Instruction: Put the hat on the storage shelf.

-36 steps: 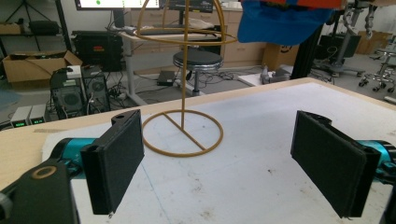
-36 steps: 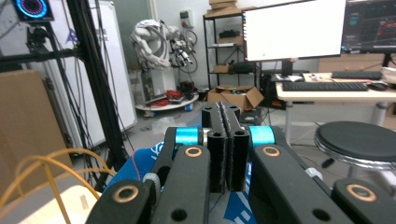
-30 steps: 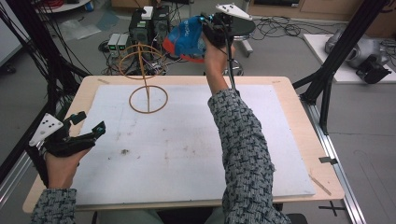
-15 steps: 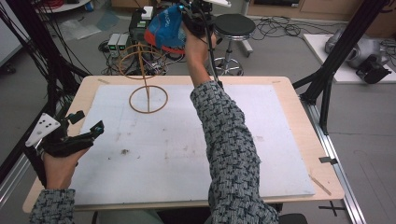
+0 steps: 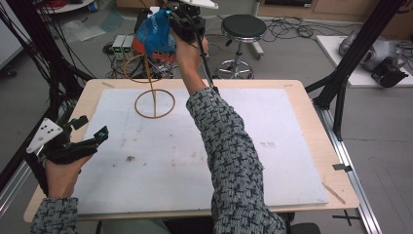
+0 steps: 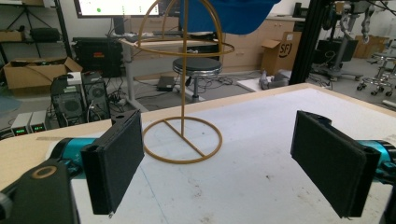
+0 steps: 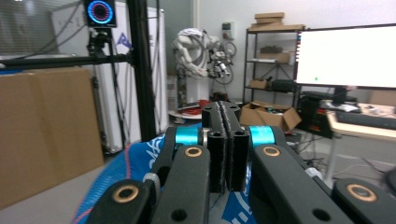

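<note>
Since a second ago the right gripper (image 5: 168,17) has swung left with the blue bag (image 5: 153,31), now hanging over the gold wire stand (image 5: 153,95). Left gripper (image 5: 87,129) hasn't budged, jaws wide apart and empty near the table's left edge. Right jaws are clamped on the bag. White mat (image 5: 272,146), black stool (image 5: 243,27) behind.

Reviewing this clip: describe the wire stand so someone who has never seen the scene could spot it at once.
Start at the table with its white mat, then look to the far left part of the mat. The wire stand rises there from a flat ring base with one thin upright rod. It is the only tan, standing thing on the mat.
</note>
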{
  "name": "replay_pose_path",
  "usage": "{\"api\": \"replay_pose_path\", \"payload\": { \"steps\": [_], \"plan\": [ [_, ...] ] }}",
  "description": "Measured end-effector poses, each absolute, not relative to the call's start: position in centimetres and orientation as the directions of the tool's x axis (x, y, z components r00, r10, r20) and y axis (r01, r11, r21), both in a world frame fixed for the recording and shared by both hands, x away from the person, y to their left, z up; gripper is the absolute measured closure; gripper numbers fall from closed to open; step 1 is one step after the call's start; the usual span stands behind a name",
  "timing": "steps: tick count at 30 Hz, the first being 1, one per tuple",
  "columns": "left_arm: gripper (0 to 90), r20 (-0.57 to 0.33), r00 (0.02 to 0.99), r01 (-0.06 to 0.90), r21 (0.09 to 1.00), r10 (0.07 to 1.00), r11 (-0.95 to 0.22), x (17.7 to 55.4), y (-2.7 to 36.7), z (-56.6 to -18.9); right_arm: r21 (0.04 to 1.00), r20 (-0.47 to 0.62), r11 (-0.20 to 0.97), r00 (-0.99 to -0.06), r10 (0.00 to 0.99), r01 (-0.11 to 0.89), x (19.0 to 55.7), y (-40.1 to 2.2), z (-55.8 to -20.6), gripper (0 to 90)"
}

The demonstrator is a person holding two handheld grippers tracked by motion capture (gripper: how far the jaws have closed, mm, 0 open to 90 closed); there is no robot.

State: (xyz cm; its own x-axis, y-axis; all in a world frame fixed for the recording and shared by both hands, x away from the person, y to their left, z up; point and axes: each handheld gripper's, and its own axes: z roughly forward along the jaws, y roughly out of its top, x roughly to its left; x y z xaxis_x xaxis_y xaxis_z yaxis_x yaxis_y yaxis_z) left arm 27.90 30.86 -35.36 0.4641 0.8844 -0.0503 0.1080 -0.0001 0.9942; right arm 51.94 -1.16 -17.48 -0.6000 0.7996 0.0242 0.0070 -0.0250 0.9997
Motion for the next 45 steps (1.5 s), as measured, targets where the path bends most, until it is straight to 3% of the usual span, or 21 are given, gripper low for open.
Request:
{"api": "replay_pose_path", "payload": {
  "steps": [45],
  "plan": [
    [17.5, -0.052, 0.474, 0.108, 0.994, 0.879, 0.001, 27.9, 30.7, -35.3, 0.987, -0.02, 0.131, -0.753, 0.658, 0.088, 50.4, 6.5, -23.2, 89.9]
  ]
}}
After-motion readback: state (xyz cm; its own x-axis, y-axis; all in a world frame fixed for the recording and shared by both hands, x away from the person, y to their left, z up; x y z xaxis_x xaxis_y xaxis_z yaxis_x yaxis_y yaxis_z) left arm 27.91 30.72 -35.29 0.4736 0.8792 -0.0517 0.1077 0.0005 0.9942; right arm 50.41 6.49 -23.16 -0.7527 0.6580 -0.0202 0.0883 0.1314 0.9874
